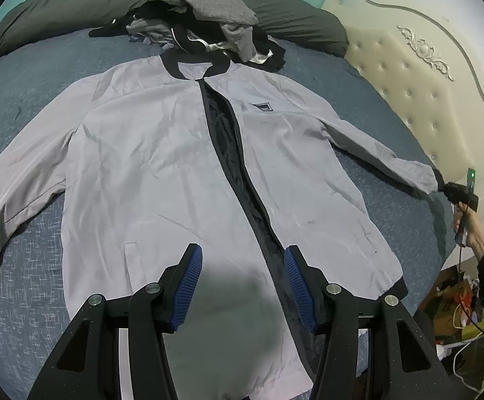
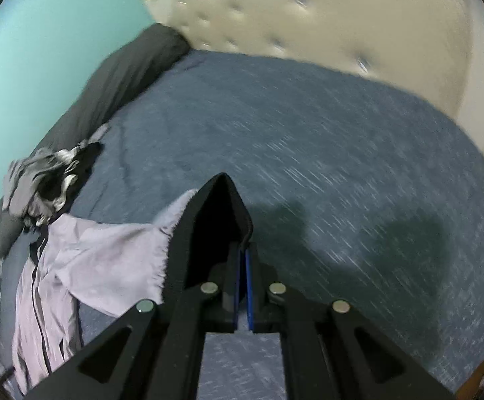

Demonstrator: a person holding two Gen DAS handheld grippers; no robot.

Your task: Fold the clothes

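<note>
A light grey jacket (image 1: 162, 153) with black collar, zip line and cuffs lies front up and spread out on the blue bedspread (image 1: 25, 83). My left gripper (image 1: 243, 256) hovers open over its lower front near the zip, with nothing between the blue pads. The right sleeve stretches out to the right, where my right gripper (image 1: 460, 193) has its black cuff (image 1: 441, 183). In the right wrist view the right gripper (image 2: 242, 250) is shut on that black cuff (image 2: 222, 213), and the grey sleeve (image 2: 108, 253) trails off to the left. The view is blurred by motion.
A heap of grey and black clothes (image 1: 202, 16) lies above the jacket's collar, against a long dark pillow (image 1: 58, 16). A cream tufted headboard (image 1: 425, 83) borders the bed on the right. A person's hand (image 1: 471, 230) holds the right gripper; bags and cables (image 1: 455, 300) clutter the floor.
</note>
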